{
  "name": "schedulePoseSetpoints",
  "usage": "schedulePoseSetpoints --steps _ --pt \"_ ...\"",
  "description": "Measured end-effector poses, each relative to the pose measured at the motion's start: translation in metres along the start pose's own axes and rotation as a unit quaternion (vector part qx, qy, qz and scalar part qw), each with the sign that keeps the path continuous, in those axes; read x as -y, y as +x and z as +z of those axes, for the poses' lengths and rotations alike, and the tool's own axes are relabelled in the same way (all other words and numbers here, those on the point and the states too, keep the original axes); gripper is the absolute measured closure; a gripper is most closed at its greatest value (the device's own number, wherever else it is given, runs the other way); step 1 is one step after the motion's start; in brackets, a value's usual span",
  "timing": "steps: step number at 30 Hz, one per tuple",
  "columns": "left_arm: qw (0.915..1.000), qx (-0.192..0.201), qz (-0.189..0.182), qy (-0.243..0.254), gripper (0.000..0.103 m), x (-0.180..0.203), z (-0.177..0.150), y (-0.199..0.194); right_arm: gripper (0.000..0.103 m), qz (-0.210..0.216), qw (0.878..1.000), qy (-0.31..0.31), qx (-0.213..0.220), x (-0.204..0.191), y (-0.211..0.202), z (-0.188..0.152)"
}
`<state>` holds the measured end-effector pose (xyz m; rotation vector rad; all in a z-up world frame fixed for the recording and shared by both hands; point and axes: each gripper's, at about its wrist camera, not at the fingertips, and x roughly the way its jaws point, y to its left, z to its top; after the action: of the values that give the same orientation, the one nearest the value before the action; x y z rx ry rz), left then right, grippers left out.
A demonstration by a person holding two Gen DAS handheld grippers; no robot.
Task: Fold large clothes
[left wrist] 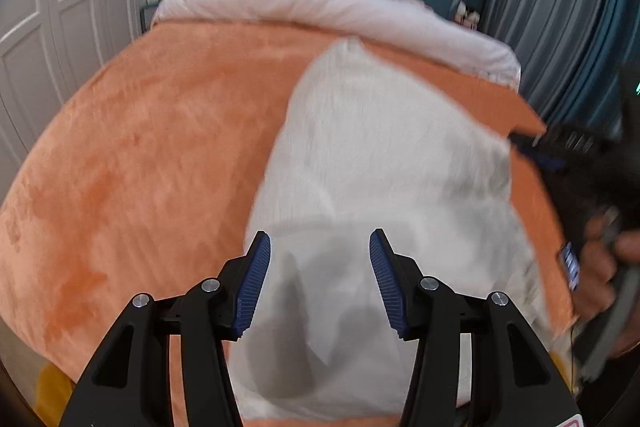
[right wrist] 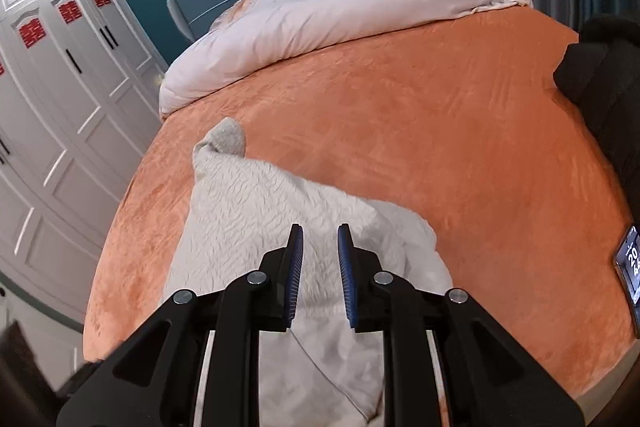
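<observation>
Left gripper (left wrist: pixel 320 279) gapes wide, empty, above the white sweater (left wrist: pixel 384 147). Right gripper (right wrist: pixel 320 267) is open a little, empty. Only its view shows a phone (right wrist: pixel 630 263) right of the sweater.

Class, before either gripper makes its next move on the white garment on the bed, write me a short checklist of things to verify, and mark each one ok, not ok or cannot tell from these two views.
1. Left gripper open, nothing between its fingers: ok.
2. Right gripper free of cloth: ok, narrow gap, fingers apart, nothing pinched.
3. White garment lying flat on the orange blanket: not ok, it is bunched, with a sleeve end sticking up.
4. Garment edges easy to find: cannot tell, the left wrist view is blurred.
5. Phone clear of the folding area: ok, apart from the garment, at the bed's right edge.
6. Pale duvet out of the way: ok, piled at the headboard end.
</observation>
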<state>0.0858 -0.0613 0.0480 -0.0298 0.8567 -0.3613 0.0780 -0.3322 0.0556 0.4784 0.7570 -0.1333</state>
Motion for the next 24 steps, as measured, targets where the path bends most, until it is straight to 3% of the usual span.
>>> schedulePoseSetpoints --steps 7,11,13,16,18,21,24 --pt "0.9982 0.058 -0.009 0.007 0.039 0.017 0.09 0.012 0.085 -0.016 0.999 0.031 -0.006 0.0 0.03 0.008" --pt "0.9989 0.045 -0.015 0.0 0.039 0.034 0.125 0.063 0.088 -0.036 0.999 0.029 -0.018 0.01 0.059 0.006" --pt "0.9995 0.027 -0.012 -0.007 0.039 0.038 0.13 0.092 0.089 -0.039 0.998 0.03 -0.026 0.016 0.075 0.001" --pt "0.9998 -0.007 0.021 -0.003 0.039 0.04 0.12 0.143 0.089 -0.044 0.998 0.018 -0.032 0.022 0.094 -0.009" --pt "0.9992 -0.032 0.015 -0.021 0.037 0.033 0.111 0.164 0.089 -0.043 0.998 0.013 -0.036 0.025 0.105 -0.015" --pt "0.9983 -0.03 0.008 -0.05 0.029 0.02 0.104 0.176 0.089 -0.035 0.999 0.009 -0.032 0.028 0.118 -0.021" --pt "0.998 -0.027 0.025 -0.05 0.023 0.017 0.093 0.191 0.09 -0.033 0.999 0.006 -0.03 0.028 0.13 -0.026"
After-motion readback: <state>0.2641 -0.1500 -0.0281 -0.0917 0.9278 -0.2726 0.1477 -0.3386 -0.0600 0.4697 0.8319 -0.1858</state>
